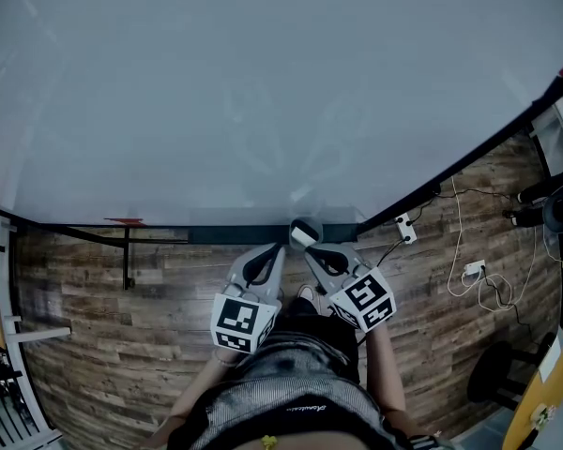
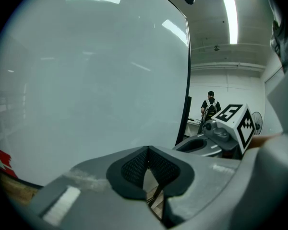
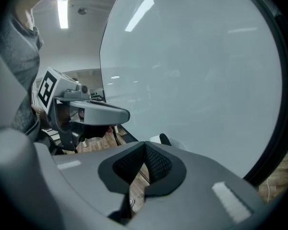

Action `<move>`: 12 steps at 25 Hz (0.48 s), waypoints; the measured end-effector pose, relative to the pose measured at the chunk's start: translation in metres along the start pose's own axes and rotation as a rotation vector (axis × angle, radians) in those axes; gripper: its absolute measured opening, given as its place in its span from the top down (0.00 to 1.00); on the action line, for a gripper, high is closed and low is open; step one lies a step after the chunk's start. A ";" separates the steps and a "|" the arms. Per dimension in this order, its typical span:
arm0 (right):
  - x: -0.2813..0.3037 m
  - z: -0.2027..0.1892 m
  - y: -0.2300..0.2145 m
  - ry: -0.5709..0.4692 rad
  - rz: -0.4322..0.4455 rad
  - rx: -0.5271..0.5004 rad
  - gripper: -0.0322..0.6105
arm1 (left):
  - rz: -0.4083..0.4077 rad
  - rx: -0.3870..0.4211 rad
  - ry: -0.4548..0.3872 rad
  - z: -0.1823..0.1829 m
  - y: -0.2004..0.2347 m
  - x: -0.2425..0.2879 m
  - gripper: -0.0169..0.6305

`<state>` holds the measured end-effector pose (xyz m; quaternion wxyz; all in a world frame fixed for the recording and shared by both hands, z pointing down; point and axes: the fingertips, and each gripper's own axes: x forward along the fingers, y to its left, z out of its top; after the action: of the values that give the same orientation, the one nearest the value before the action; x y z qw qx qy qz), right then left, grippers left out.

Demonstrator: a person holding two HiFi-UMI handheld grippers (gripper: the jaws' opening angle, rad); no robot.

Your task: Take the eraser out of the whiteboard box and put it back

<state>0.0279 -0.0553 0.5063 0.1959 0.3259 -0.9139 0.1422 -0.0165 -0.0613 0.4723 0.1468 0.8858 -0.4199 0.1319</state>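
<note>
The eraser point(image 1: 303, 233), white with a dark edge, lies in the dark whiteboard box point(image 1: 235, 235) along the bottom edge of the whiteboard point(image 1: 263, 92). My right gripper point(image 1: 311, 249) is shut with nothing between its pads, its tips just short of the eraser point(image 3: 164, 140). In the right gripper view the gripper point(image 3: 145, 145) shows its pads meeting at the tip. My left gripper point(image 1: 280, 247) is beside it on the left, also shut and empty point(image 2: 148, 150). Each gripper shows in the other's view: the right one point(image 2: 201, 143) and the left one point(image 3: 105, 113).
A red item point(image 1: 124, 221) lies further left in the box. A black stand frame point(image 1: 127, 251) is below the board. A power strip point(image 1: 406, 227) and white cables point(image 1: 479, 275) lie on the wooden floor at right. A person point(image 2: 210, 105) stands far off.
</note>
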 end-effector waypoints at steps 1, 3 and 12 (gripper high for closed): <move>0.000 0.000 0.001 0.000 0.000 -0.002 0.95 | 0.003 0.004 -0.007 0.000 0.001 0.000 0.97; 0.000 -0.001 0.002 0.011 0.003 -0.008 0.95 | 0.007 0.008 -0.020 -0.001 0.002 0.001 0.97; 0.001 0.013 0.003 -0.063 -0.017 -0.020 0.95 | -0.004 0.001 -0.014 -0.004 0.001 0.003 0.97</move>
<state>0.0221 -0.0588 0.4952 0.1715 0.3360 -0.9181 0.1213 -0.0159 -0.0627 0.4769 0.1438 0.8876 -0.4192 0.1256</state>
